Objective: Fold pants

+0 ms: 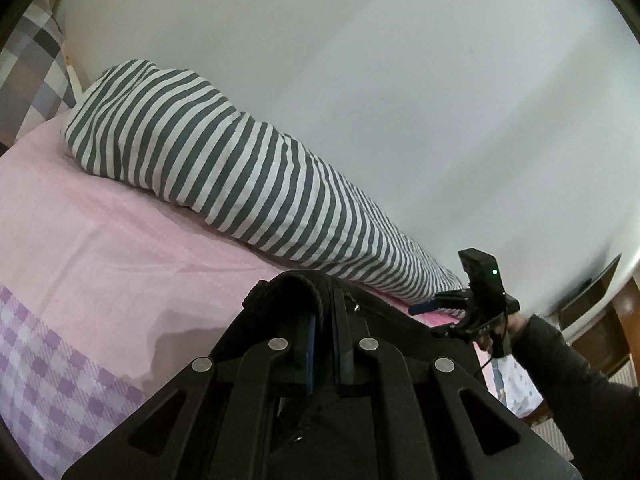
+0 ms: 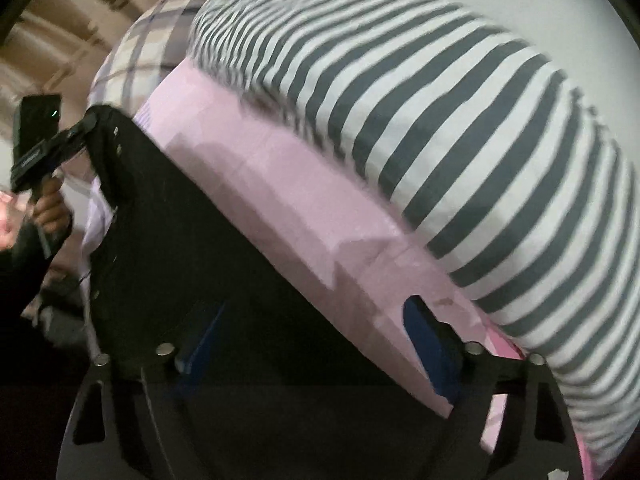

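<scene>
Pinching black pants [image 1: 288, 292] in our left gripper [image 1: 324, 344]; our right gripper [image 2: 316, 356] spread wide, pants between fingers, pink sheet [image 2: 320, 216] ahead.

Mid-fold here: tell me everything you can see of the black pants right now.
The black pants look like dark, matte woven cloth. A thick hemmed edge is pinched in the shut left gripper and raised off the pink sheet. The rest drapes over the sheet toward the right gripper, whose fingers straddle the cloth without visibly pressing it.
</scene>
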